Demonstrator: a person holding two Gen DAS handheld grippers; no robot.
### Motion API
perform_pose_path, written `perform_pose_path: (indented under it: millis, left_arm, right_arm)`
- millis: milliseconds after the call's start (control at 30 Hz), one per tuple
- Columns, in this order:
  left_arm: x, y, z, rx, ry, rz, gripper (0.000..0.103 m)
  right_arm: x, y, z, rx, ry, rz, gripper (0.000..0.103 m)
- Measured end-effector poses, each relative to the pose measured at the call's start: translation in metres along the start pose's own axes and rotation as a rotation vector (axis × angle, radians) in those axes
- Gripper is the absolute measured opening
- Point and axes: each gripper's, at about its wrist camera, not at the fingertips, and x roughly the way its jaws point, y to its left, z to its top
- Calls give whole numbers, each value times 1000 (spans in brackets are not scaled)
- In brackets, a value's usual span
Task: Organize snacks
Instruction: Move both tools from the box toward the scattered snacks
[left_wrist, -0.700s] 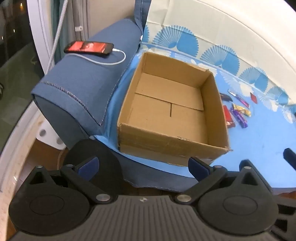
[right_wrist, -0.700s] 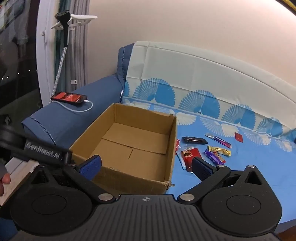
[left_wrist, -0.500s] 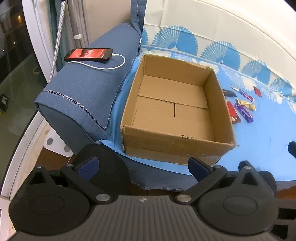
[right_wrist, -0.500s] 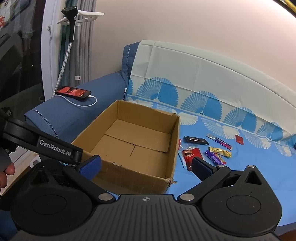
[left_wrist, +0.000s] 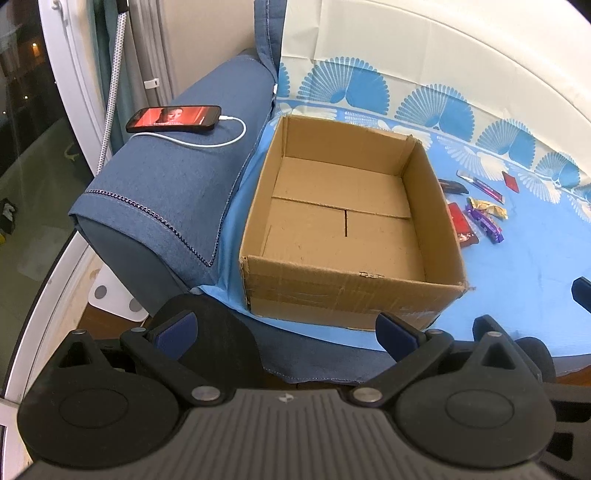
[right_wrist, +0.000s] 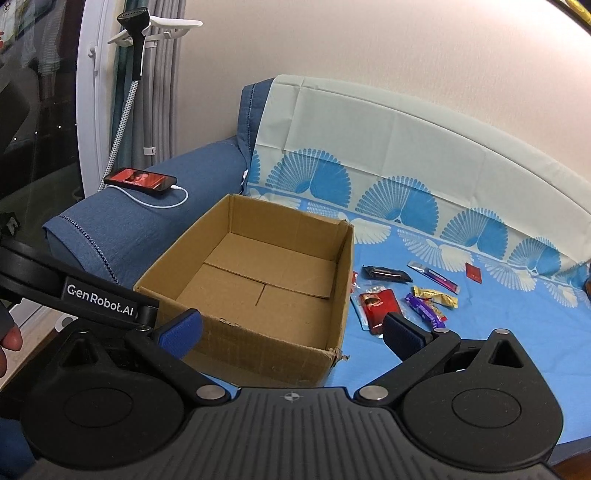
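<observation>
An empty brown cardboard box (left_wrist: 347, 221) (right_wrist: 258, 280) sits on a blue sofa cover. Right of it lie several wrapped snacks: a red packet (right_wrist: 376, 306) (left_wrist: 460, 225), a purple bar (right_wrist: 424, 310) (left_wrist: 484, 221), a gold wrapper (right_wrist: 436, 295), a black bar (right_wrist: 386, 274), a pink stick (right_wrist: 434, 276) and a small red square (right_wrist: 473, 272). My left gripper (left_wrist: 284, 326) hangs open in front of the box's near wall, holding nothing. My right gripper (right_wrist: 291, 330) is open too, over the box's near right corner, short of the snacks.
A phone (left_wrist: 173, 118) with a lit red screen lies on the blue armrest (left_wrist: 166, 192), plugged into a white cable. A garment steamer (right_wrist: 136, 40) and curtains stand at the left by a dark window. The sofa back carries a fan-patterned cloth (right_wrist: 369, 155).
Both views have drifted: the box sits slightly further right and lower in the left wrist view, and the right wrist view has tilted up a little. Both grippers stayed open.
</observation>
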Motion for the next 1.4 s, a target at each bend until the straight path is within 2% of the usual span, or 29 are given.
perform_pose_path:
  millis: [67,167,400,467,1167,1400]
  left_arm:
    - [1,0,0,2,6,2,103]
    - [5,-2,-1,9,30,4,103]
    - [5,-2,-2,11,30,8,103]
    - [6,-2,-2,11,32,9,103]
    - [24,-7,-2,27,83,23,103]
    - [37,-19,6,68,112,24,103]
  right_arm:
    - [0,0,0,1,-4,0,103]
    - [-2,3,-5,-11,-53,-24,103]
    - [-3,2,-5,11,-59,-8,103]
    - [-1,0,-1,35,-24,21,103]
    - [26,-9,-3,68,50,68,103]
    - [40,-21,-10,138,70,90,103]
